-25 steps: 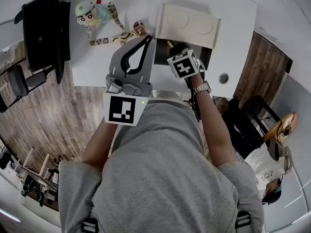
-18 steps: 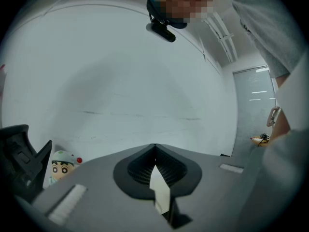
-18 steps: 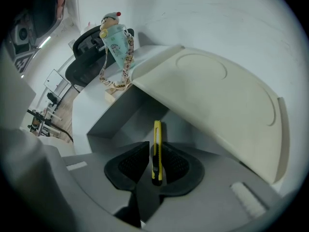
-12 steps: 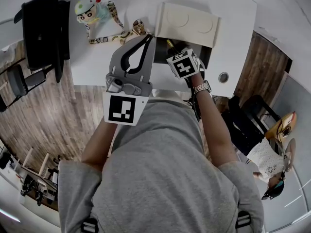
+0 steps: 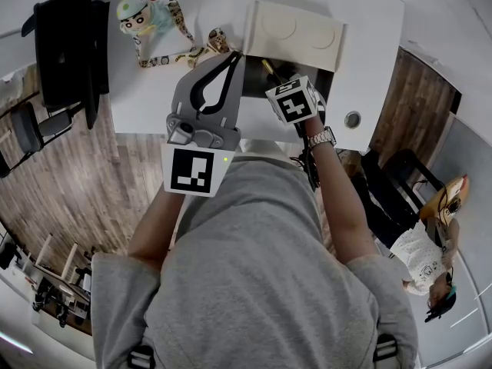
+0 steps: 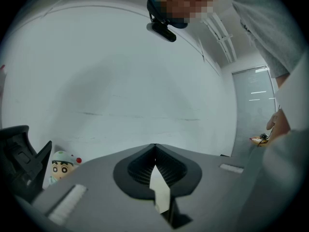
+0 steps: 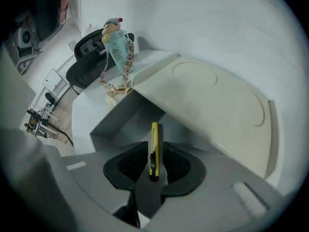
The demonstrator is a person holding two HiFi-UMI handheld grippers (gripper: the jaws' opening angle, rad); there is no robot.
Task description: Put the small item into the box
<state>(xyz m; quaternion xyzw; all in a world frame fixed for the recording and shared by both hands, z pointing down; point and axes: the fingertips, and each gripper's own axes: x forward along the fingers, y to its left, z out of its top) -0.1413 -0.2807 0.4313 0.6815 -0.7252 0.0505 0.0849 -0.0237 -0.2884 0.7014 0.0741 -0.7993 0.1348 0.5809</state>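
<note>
**Entry: yellow knife inside open box, right claw released**

1. Right claw (image 7: 154,147). It sits at the lower centre of the right gripper view, pointing steeply down into the box. Its jaws have just been opening and now stand apart. The ribbed black pads are clear of the knife on either side, so nothing is gripped.
2. Slim yellow plastic utility knife with black slider (image 7: 154,151). It lies between those open jaws, its long axis along the slot and running straight up the frame, away from the claw. I judge it to be already down in the box, though no view shows it touching the floor. The claw likely needs only to back out along that same line.
3. Grey rectangular box (image 7: 118,116) on the white table (image 5: 154,91). Its cream lid with two moulded rings (image 7: 212,100) is tipped back beyond it.
4. Left claw (image 6: 154,148). It is clenched, tips meeting, on a cream sliver (image 6: 159,192). By colour this is probably the lid's corner, but that is not certain. In the head view it sits at the box's left corner, farther from the knife than the right claw.
5. Views. The right gripper view alone shows the knife's full length and the pad gaps. The head view shows only a yellow tip (image 5: 268,68) past the marker cube, but it places both claws against the box. The left gripper view shows no box interior.
6. Cartoon boy figurine on a patterned lanyard (image 5: 138,18). It is on the table at the upper left, well apart from the box.
</note>
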